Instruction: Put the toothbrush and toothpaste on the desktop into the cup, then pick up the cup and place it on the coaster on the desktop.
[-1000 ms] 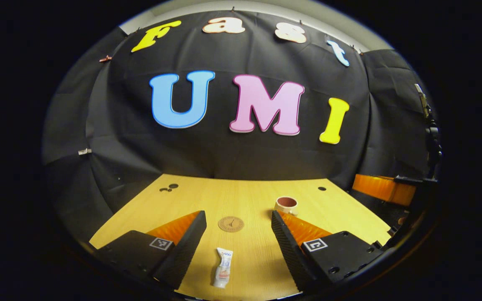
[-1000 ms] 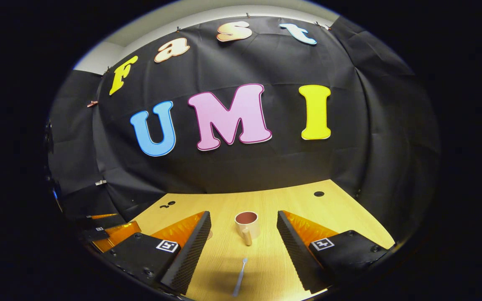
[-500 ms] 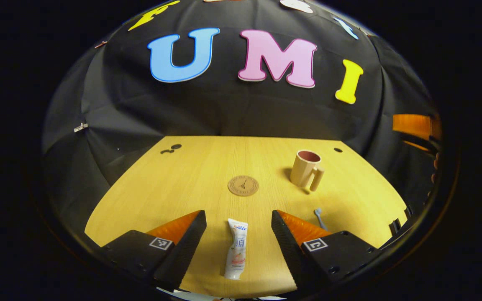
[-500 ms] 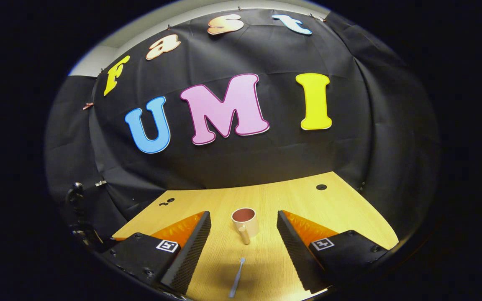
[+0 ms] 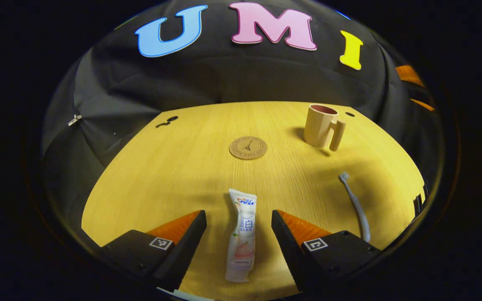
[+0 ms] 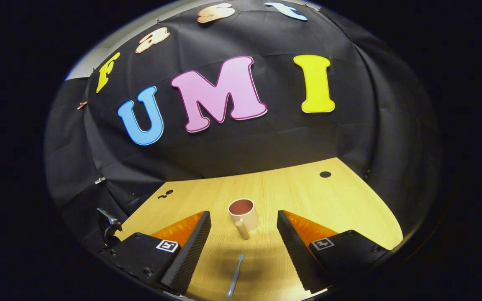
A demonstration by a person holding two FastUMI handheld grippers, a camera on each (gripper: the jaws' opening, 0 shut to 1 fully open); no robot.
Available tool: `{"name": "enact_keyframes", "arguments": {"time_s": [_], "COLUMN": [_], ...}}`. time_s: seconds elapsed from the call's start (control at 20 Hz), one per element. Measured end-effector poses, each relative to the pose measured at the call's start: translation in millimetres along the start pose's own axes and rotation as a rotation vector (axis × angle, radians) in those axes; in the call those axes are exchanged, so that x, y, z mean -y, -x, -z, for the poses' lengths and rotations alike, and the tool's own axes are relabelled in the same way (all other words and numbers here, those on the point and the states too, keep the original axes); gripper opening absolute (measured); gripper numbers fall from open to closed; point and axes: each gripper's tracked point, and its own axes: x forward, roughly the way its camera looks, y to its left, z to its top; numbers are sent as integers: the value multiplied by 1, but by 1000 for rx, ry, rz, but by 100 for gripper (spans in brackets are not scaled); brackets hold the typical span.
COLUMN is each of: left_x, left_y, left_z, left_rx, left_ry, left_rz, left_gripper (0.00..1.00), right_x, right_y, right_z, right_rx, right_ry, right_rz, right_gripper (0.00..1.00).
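A white toothpaste tube [image 5: 242,234] lies flat on the wooden desktop [image 5: 174,167], lengthwise between the fingers of my open left gripper [image 5: 238,217], which hangs above it without touching. Beyond it sits a round brown coaster [image 5: 248,148]. A beige cup [image 5: 321,126] with a handle stands upright at the far right. A pale toothbrush [image 5: 355,203] lies to the right of the tube. In the right gripper view, the cup [image 6: 243,216] stands ahead between the fingers of my open right gripper [image 6: 243,217], and the toothbrush [image 6: 235,276] lies on the desktop below it.
Small dark holes mark the desktop at the far left [image 5: 166,121] and far right [image 6: 325,174]. The black cloth wall rises behind the desk's far edge. The desk's front edge runs close under both grippers.
The left gripper has risen and tilted down over the desk, so the toothpaste, coaster, cup and toothbrush now show more fully. The right gripper has shifted only slightly.
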Motion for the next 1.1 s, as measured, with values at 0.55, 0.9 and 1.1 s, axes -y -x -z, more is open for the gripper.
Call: {"name": "enact_keyframes", "arguments": {"time_s": [0.55, 0.9, 1.1], "left_x": [2, 11, 8], "left_y": [-27, -29, -27], "left_z": [21, 24, 22], "left_rx": [-79, -178, -238], "left_ry": [81, -19, -30], "left_rz": [-7, 52, 117], "left_gripper": [80, 42, 31], "right_x": [10, 5, -3], "right_y": [-27, -10, -5], "right_z": [37, 118, 153], "right_rx": [-141, -382, -478], "right_ry": [-58, -129, -86], "right_rz": [-27, 44, 81], "right_gripper": [98, 98, 98]}}
